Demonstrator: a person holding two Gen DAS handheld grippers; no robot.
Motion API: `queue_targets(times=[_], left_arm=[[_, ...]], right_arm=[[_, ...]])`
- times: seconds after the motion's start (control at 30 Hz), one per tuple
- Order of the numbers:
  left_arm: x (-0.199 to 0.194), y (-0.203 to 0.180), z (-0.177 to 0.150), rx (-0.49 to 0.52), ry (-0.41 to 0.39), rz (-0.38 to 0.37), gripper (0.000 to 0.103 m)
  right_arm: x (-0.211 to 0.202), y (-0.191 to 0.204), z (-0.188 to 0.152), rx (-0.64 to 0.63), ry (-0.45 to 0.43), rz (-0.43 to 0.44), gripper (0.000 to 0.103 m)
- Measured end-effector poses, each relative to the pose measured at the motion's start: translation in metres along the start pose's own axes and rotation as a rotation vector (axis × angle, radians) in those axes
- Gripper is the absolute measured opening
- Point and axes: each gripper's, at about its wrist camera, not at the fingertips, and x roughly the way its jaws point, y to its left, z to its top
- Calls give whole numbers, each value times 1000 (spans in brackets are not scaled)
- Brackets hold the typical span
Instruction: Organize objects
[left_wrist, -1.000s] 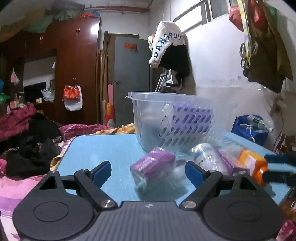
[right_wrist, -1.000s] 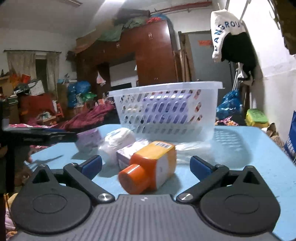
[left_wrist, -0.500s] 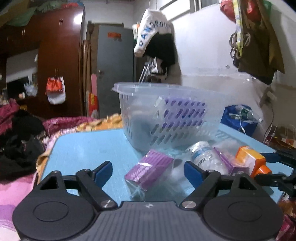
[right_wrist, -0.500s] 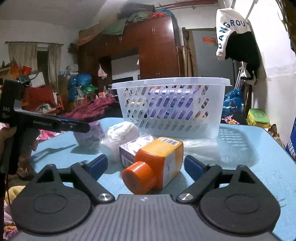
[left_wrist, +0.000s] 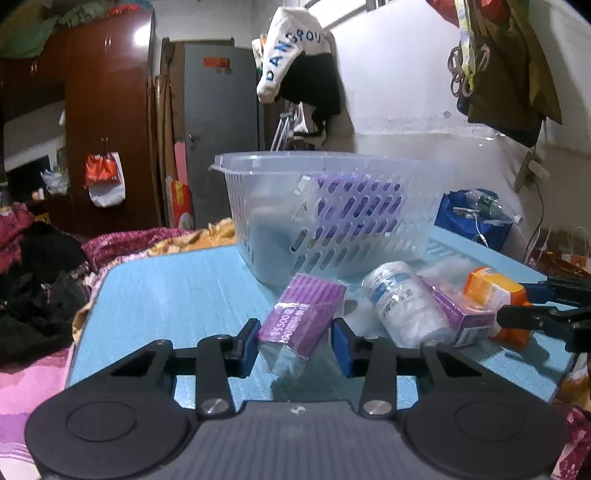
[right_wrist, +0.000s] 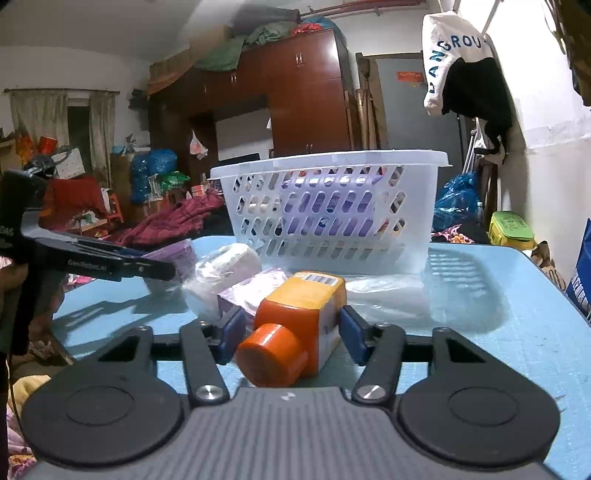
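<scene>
A clear plastic basket (left_wrist: 332, 206) stands on the blue table (left_wrist: 177, 295) with purple items inside; it also shows in the right wrist view (right_wrist: 328, 206). My left gripper (left_wrist: 295, 341) has its blue pads against the sides of a wrapped purple packet (left_wrist: 303, 317). My right gripper (right_wrist: 290, 338) has its pads against an orange bottle (right_wrist: 295, 325) lying cap toward me. Between them lie a white wrapped roll (left_wrist: 402, 299) and a purple box (left_wrist: 458, 314).
Clear plastic wrap (right_wrist: 388, 291) lies in front of the basket. Heaped clothes and bedding (left_wrist: 40, 280) sit left of the table. A blue bag (left_wrist: 476, 218) stands at the right by the white wall. A wardrobe (right_wrist: 306, 96) stands behind.
Both grippers moved forward and narrowed their jaws: the left onto the purple packet, the right onto the orange bottle.
</scene>
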Motion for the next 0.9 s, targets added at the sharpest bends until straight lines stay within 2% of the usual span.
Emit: queue_targets(times=[0.03, 0.2, 0.43, 0.67, 0.8, 0.9], left_arm=[[-2, 0, 0, 2, -14, 9, 44], [-9, -2, -5, -5, -55, 14, 41], [-24, 0, -7, -32, -137, 28, 40], [-25, -6, -4, -47, -162, 4, 40], [-33, -12, 19, -54, -213, -29, 40], [-33, -13, 54, -54, -253, -39, 40]], right_arm=[[-1, -1, 0, 0, -4, -2, 47], [-3, -7, 1, 4, -5, 11, 47], [-13, -16, 8, 1, -47, -20, 46], [-16, -29, 19, 10, -76, -28, 46], [-23, -32, 46, -16, -122, -36, 46], [-20, -37, 80, -40, -156, -52, 45]])
